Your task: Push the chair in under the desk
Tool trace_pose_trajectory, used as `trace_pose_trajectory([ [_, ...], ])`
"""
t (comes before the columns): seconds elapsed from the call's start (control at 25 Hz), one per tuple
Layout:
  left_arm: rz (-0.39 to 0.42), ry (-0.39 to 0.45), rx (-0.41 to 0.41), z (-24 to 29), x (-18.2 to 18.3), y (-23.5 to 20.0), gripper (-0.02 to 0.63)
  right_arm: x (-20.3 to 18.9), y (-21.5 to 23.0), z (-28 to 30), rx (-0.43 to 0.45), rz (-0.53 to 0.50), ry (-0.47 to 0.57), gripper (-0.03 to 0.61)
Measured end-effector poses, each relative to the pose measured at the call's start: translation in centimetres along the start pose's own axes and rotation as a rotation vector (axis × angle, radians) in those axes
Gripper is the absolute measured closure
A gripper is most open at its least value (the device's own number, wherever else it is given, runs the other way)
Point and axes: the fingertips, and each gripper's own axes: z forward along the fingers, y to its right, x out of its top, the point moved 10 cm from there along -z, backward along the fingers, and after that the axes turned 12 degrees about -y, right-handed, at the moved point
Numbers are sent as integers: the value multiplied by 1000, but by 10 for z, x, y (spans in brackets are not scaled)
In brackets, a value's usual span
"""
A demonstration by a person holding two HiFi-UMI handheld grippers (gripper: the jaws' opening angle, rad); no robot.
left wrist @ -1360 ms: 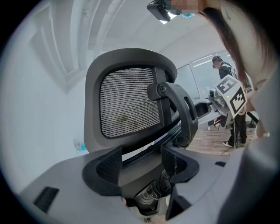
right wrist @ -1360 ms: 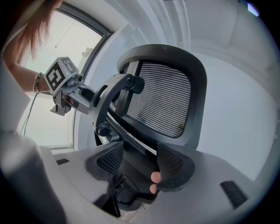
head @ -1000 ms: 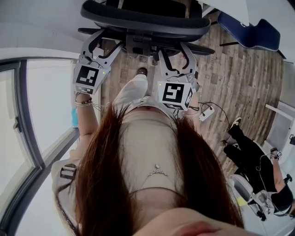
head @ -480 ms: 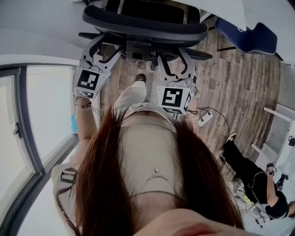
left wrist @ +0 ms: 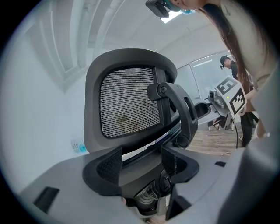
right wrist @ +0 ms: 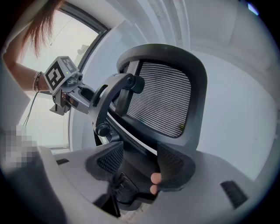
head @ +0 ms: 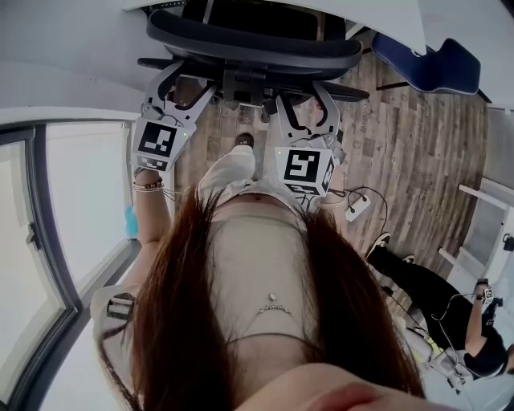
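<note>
Two grippers are held at the back frame of one black mesh office chair [head: 253,48], which stands at the far side against one white desk [head: 385,14]. The left gripper [head: 183,84] has its jaws apart, as has the right gripper [head: 301,100]. An even, square push from both is judged best, so the chair is not swivelled

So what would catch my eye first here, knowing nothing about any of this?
The big black office chair at the top of the head view, its mesh headrest filling both gripper views. Just below it, the left gripper and right gripper, jaws apart, each carry a square-marked cube.
</note>
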Motion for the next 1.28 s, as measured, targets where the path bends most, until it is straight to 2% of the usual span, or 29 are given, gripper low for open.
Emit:
trace_pose_trajectory([
  [0.32,0,3,1,11,4,-7,344,4,8,12,1,5,-5,330],
  [0.56,-10,-10,-21,40,18,-37,345,20,27,44,9,19,-32,330],
  [0.84,-26,-24,-37,41,23,-42,345,24,31,48,10,23,-28,330],
  [1.28,-31,29,-44,48,20,-47,345,25,28,54,-13,29,2,327],
])
